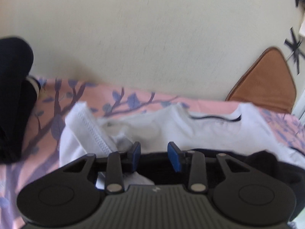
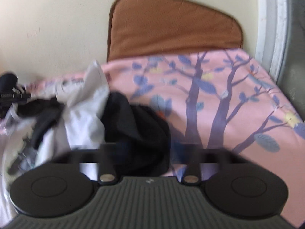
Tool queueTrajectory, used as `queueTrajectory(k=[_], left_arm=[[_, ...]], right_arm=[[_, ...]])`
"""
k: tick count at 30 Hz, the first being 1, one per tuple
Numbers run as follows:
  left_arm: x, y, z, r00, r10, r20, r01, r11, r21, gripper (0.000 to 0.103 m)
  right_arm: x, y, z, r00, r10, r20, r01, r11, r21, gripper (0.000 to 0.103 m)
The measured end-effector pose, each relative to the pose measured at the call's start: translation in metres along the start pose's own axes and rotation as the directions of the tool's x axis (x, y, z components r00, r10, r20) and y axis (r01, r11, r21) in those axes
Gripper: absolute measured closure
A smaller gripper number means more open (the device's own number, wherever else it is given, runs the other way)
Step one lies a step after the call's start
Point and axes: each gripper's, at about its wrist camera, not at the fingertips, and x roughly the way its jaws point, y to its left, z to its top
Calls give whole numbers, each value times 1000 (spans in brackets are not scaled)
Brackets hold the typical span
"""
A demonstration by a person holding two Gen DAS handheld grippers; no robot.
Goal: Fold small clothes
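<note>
Brown cushion (image 2: 171, 24) leans against wall behind white shirt (image 1: 200, 129)

Left gripper (image 1: 154, 156), fingers (image 1: 174, 157) parted, hovers over a white garment (image 1: 209, 129) on the pink sheet (image 1: 133, 99).

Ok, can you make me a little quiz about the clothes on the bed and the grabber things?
1. True or false: the left gripper has its blue fingers apart with nothing between them.
2. What colour is the garment with a dark-trimmed neckline lying ahead of the left gripper? A) white B) red C) green
3. Fill in: in the right wrist view, a ____ garment lies bunched beside the white one on the pink sheet.

Key: 1 true; 2 A; 3 black. The right gripper's fingers are too blurred to judge.
</note>
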Motion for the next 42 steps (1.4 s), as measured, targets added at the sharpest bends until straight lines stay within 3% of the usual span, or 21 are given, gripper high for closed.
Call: queueTrajectory(k=[3, 4, 6, 7, 8, 10, 13, 16, 18, 21, 24, 25, 27, 28, 31, 34, 35, 37, 39, 41, 42], left_arm=[[-1, -8, -9, 999, 32, 42, -34, 998, 53, 69], [0, -10, -10, 998, 38, 45, -41, 997, 69, 67], [-1, -14, -11, 998, 42, 50, -46, 995, 88, 65], [-1, -14, -11, 998, 39, 52, -43, 995, 93, 64], [-2, -14, -11, 998, 32, 55, -37, 995, 94, 63], [-3, -13, -11, 998, 14, 60, -19, 996, 89, 61], [-16, -11, -6, 996, -45, 72, 39, 996, 85, 61], [-48, 4, 22, 982, -95, 165, 89, 995, 43, 59], [-66, 21, 37, 973, -63, 223, 65, 998, -1, 55], [-76, 53, 42, 967, 62, 246, -41, 995, -89, 55], [-67, 83, 35, 974, 85, 209, -41, 978, -204, 55], [-62, 89, 33, 978, 79, 191, -34, 973, -228, 55], [-52, 92, 32, 984, 73, 161, -34, 972, -232, 56], [-50, 91, 31, 984, 71, 161, -35, 975, -221, 56], [-47, 85, 29, 986, 48, 162, -16, 981, -194, 56], [-43, 81, 24, 988, 41, 148, -14, 984, -177, 57], [-42, 79, 23, 989, 42, 143, -18, 986, -166, 57], [-39, 73, 21, 991, 37, 126, -19, 990, -140, 57], [-36, 66, 19, 994, 22, 109, -10, 994, -112, 55], [-31, 60, 20, 997, -13, 79, 21, 995, -97, 49], [-27, 56, 21, 998, -43, 54, 48, 994, -103, 39]], right_arm=[[-32, -10, 27, 969, -138, 207, 135, 990, 27, 95], [-45, -15, 39, 933, -223, 283, 218, 975, 49, 95], [-63, -25, 58, 815, -422, 398, 426, 901, 82, 94], [-67, -34, 64, 771, -484, 414, 484, 868, 115, 92], [-70, -43, 70, 766, -508, 394, 487, 859, 160, 86], [-75, -54, 73, 797, -476, 373, 415, 879, 234, 78], [-72, -34, 72, 850, -360, 384, 306, 932, 196, 51], [-45, 7, 77, 940, -118, 320, 105, 993, 60, 48], [-19, 45, 79, 975, 61, 214, -54, 998, -39, 44], [20, 100, 70, 973, 223, 57, -211, 963, -166, 38], [47, 144, 50, 959, 270, -82, -282, 923, -262, 37], [53, 154, 42, 957, 268, -112, -290, 907, -306, 40], [62, 168, 35, 973, 182, -144, -225, 890, -397, 94], [59, 167, 41, 983, 154, -101, -182, 887, -424, 95], [29, 144, 77, 990, 69, 125, -9, 903, -430, 95], [7, 129, 93, 933, -54, 355, 240, 829, -505, 94], [7, 125, 92, 929, -74, 362, 269, 806, -526, 93], [13, 110, 84, 966, -75, 248, 202, 819, -537, 89], [24, 97, 67, 991, -78, 107, 123, 841, -527, 60], [25, 92, 49, 993, -86, 75, 113, 836, -537, 53], [20, 91, 42, 992, -92, 90, 126, 835, -535, 51]])
